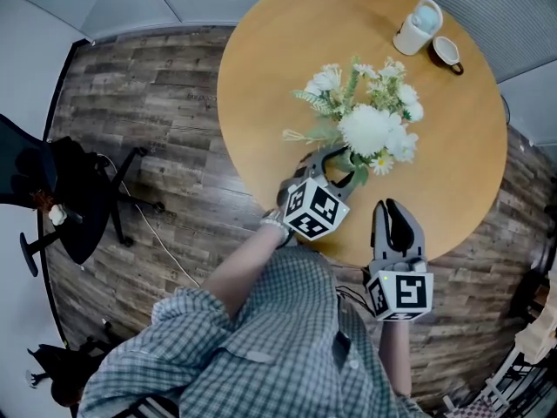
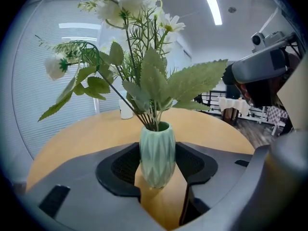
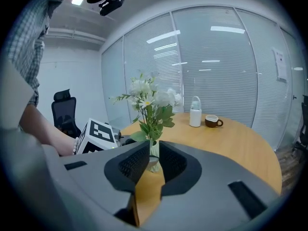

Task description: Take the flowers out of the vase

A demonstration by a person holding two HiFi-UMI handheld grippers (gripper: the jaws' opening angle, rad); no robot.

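White flowers with green leaves (image 1: 370, 129) stand in a small ribbed pale-green vase (image 2: 157, 155) near the front of a round wooden table (image 1: 287, 50). My left gripper (image 1: 335, 165) has its jaws on either side of the vase, and both dark pads (image 2: 122, 170) touch its sides. The stems rise straight out of the vase mouth. My right gripper (image 1: 393, 209) hovers over the table's near edge, to the right of the left one, shut and empty. In the right gripper view it points at the vase (image 3: 154, 159) and the flowers (image 3: 151, 97) from a short way off.
A white bottle (image 1: 419, 26) and a brown-and-white cup (image 1: 447, 51) stand at the table's far side. A black office chair (image 1: 52, 190) is on the wood floor at the left. Glass walls with blinds surround the room.
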